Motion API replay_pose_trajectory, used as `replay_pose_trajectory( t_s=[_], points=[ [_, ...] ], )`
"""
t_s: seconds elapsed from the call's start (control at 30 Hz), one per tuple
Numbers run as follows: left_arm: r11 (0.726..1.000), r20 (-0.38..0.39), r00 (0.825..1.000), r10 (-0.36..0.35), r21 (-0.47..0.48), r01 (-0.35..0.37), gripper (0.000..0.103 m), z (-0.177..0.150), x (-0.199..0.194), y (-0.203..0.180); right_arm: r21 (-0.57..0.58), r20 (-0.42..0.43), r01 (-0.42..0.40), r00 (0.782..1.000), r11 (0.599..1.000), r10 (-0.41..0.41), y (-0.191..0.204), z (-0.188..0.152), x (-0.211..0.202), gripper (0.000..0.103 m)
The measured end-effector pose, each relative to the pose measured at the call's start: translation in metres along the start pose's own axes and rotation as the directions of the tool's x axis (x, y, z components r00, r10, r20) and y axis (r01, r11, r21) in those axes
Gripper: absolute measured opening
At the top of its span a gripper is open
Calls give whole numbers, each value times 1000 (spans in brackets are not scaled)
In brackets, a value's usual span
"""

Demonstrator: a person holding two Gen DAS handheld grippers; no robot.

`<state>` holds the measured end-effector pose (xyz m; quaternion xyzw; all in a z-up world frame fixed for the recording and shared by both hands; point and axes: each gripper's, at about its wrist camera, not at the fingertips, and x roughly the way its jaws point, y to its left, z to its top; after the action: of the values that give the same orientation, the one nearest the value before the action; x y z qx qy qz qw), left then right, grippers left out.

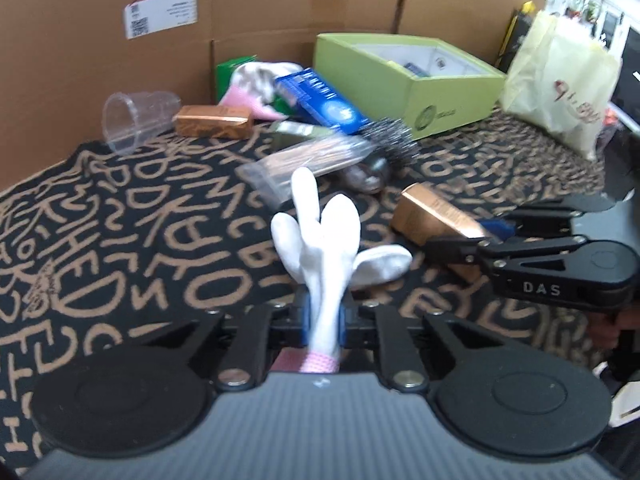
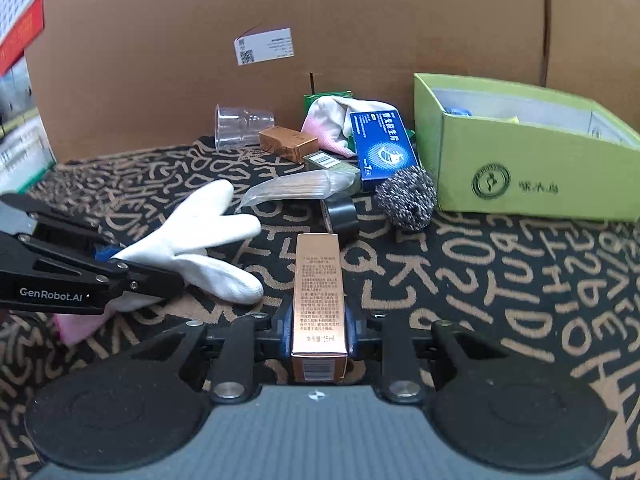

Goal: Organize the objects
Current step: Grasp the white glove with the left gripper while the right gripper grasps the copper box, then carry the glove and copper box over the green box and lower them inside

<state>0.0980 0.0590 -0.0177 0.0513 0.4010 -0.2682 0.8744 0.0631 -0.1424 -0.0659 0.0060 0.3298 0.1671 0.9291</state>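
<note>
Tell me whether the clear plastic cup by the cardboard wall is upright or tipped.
Tipped. The clear plastic cup lies on its side on the patterned cloth, its open mouth facing sideways, beside a copper box.

A black cloth (image 2: 500,280) patterned with tan letters covers the bench. Along its far edge stands a wall of brown cardboard (image 2: 360,20) bearing a white shipping label (image 2: 263,46). Past the bench's far right corner, the left wrist view shows bright windows (image 1: 600,8), blurred. At the far left corner, the right wrist view shows a red and white box (image 2: 18,20).
</note>
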Motion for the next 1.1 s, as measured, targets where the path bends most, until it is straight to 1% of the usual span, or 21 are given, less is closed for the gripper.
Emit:
replay_pose_trajectory(
  t_s=[0.1,0.2,0.33,0.43,0.5,0.63,0.7,0.8,0.87,0.93,1.0,1.1],
  points=[
    [998,23,998,-62,14,61,12,11,-9,-11,50,10,-36,999,998,35,-14,1,-14,28],
    [992,52,991,-123,39,121,12,27,-16,-26,83,31,-49,998,995,47,-30,5,-31,28],
    [980,96,977,-190,83,182,12,56,-20,-51,98,63,-29,998,995,23,-53,13,-56,28],
    [972,135,966,-219,116,205,12,81,-19,-71,110,89,-1,996,994,-8,-70,21,-71,28],
    [971,160,962,-220,129,201,12,99,-17,-83,118,113,28,993,993,-41,-82,29,-80,28],
    [969,181,956,-233,131,211,13,142,-1,-100,135,164,84,981,987,-105,-105,47,-92,28],
    [973,196,957,-216,123,195,13,164,12,-109,146,180,122,972,982,-148,-119,57,-93,28],
    [978,187,961,-204,81,192,13,197,39,-118,168,190,173,960,970,-204,-142,75,-88,28],
    [982,177,966,-188,49,182,13,218,60,-124,175,197,207,950,963,-240,-155,87,-79,28],
    [988,173,972,-156,21,155,13,237,82,-130,176,202,262,934,949,-295,-168,100,-67,28],
    [991,163,978,-131,-5,134,13,253,107,-131,183,196,295,924,938,-329,-183,112,-52,28],
    [989,145,983,-116,-71,127,13,275,146,-131,181,181,346,908,921,-377,-205,129,-27,28]
  ],
)
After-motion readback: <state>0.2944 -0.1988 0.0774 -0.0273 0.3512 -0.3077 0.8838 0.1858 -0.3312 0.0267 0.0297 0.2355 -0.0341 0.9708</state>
